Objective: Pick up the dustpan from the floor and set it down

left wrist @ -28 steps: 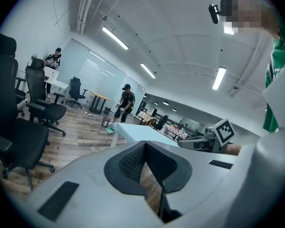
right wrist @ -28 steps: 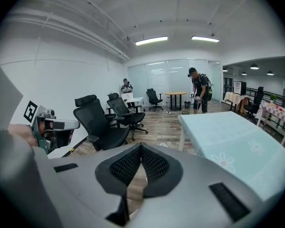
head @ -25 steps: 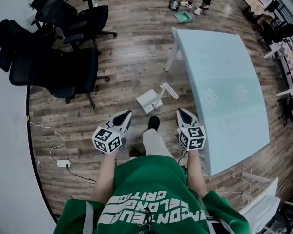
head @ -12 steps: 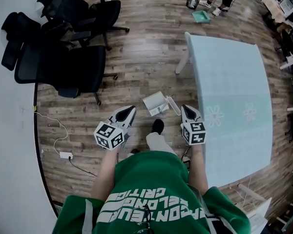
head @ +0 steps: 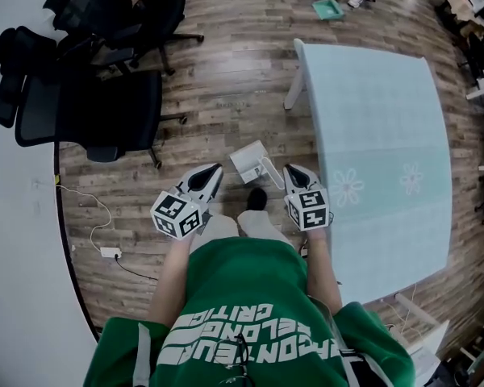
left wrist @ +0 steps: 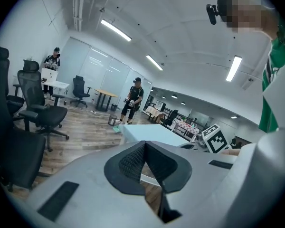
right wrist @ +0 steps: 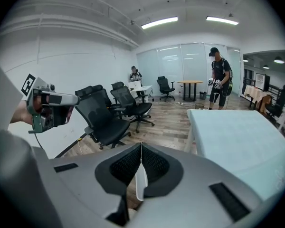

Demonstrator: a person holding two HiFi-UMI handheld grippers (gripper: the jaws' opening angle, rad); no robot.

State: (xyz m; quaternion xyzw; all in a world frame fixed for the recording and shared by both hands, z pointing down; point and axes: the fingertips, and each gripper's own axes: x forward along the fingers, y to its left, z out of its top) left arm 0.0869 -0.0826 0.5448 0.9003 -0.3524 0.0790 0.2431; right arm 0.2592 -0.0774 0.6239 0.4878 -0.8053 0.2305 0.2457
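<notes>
The white dustpan (head: 246,160) lies on the wood floor just ahead of the person's feet, its long handle (head: 272,172) pointing toward the right gripper. My left gripper (head: 218,168) hovers just left of the pan with its jaws shut and empty. My right gripper (head: 288,168) hangs just right of the handle, also shut with nothing in it. In the right gripper view the white handle (right wrist: 139,184) shows below the closed jaws (right wrist: 141,145). In the left gripper view a white strip of the dustpan (left wrist: 149,179) shows under the closed jaws (left wrist: 145,143).
A pale blue table (head: 379,119) stands close on the right, its white leg (head: 291,87) near the dustpan. Black office chairs (head: 97,111) crowd the left. A power strip and cable (head: 105,251) lie by the wall. Another person stands far off by a teal dustpan (head: 327,8).
Both grippers have come forward toward the dustpan and now flank it; the right one has also dropped lower. The jaws stayed shut throughout.
</notes>
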